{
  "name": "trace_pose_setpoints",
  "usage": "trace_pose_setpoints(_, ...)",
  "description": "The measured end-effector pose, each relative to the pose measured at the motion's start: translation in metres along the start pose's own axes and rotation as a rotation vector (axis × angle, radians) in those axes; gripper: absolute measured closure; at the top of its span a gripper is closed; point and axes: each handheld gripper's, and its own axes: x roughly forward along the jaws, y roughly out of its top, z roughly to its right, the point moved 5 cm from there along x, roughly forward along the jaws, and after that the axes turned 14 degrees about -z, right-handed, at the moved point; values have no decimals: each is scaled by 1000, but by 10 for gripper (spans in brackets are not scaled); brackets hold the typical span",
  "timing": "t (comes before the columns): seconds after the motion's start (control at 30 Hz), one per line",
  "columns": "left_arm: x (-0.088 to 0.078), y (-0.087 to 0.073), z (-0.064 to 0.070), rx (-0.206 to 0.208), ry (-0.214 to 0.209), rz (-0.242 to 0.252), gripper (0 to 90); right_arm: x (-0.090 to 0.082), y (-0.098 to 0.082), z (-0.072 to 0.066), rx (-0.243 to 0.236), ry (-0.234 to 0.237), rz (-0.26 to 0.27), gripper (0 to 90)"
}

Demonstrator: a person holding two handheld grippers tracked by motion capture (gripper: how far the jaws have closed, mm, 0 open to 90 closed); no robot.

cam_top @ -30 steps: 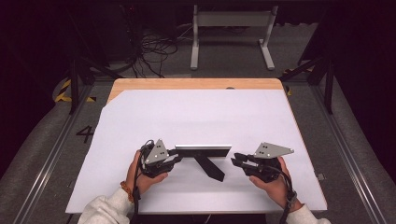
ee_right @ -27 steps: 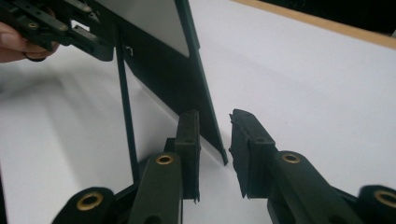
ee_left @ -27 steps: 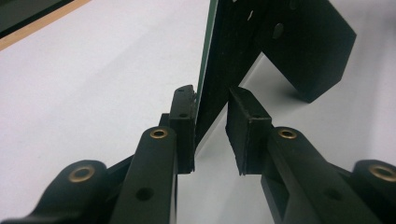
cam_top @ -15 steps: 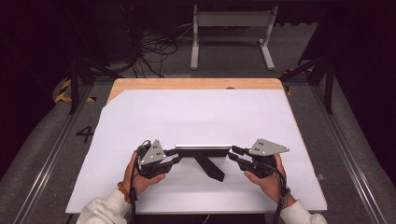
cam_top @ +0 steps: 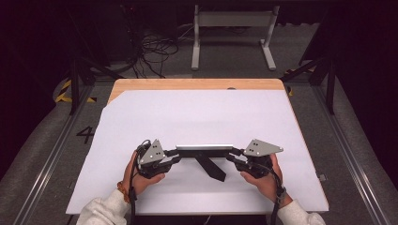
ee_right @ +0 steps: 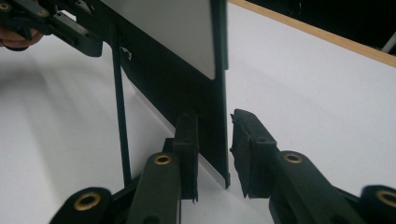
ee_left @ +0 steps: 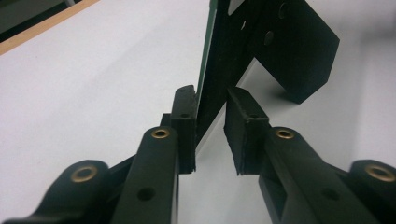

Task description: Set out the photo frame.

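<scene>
A slim black picture frame (cam_top: 204, 149) stands upright on the white table, propped by its rear strut (cam_top: 211, 168). My left gripper (cam_top: 174, 153) is at its left end and my right gripper (cam_top: 233, 153) at its right end. In the left gripper view the frame's edge (ee_left: 238, 42) runs between the pads of my left gripper (ee_left: 211, 91); a sliver of white shows beside one pad. In the right gripper view the frame (ee_right: 163, 37) sits between the pads of my right gripper (ee_right: 214, 114), against one and a hair off the other. Both pairs of jaws have just been closing.
The white sheet (cam_top: 197, 112) covers a wooden tabletop whose far edge (cam_top: 197, 84) shows. Behind the table on the floor stand a pale metal stand (cam_top: 232, 28) and tangled cables (cam_top: 155, 47). Rails run along both sides of the table.
My right gripper has shifted a little left, closer onto the frame's right end. The left gripper and the frame stay where they were.
</scene>
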Motion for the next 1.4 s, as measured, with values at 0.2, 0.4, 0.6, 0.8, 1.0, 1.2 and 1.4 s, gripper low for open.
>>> trace_pose_setpoints(0.2,0,0,0,2,6,-5,784,1,1,1,-8,-24,-4,745)
trace_pose_setpoints(0.4,1,0,1,1,8,-14,806,5,4,6,10,-39,1,739)
trace_pose_setpoints(0.6,0,0,4,10,14,-28,818,12,8,15,31,-38,6,734)
trace_pose_setpoints(0.8,0,0,7,13,14,-33,818,16,12,20,39,-42,-2,732)
trace_pose_setpoints(1.0,-1,-1,11,15,2,-30,823,23,16,26,58,-46,-7,741)
trace_pose_setpoints(1.2,-2,-1,15,16,2,-29,834,28,20,29,68,-50,-12,745)
trace_pose_setpoints(1.4,0,1,19,20,-8,-35,839,34,23,33,89,-64,-11,778)
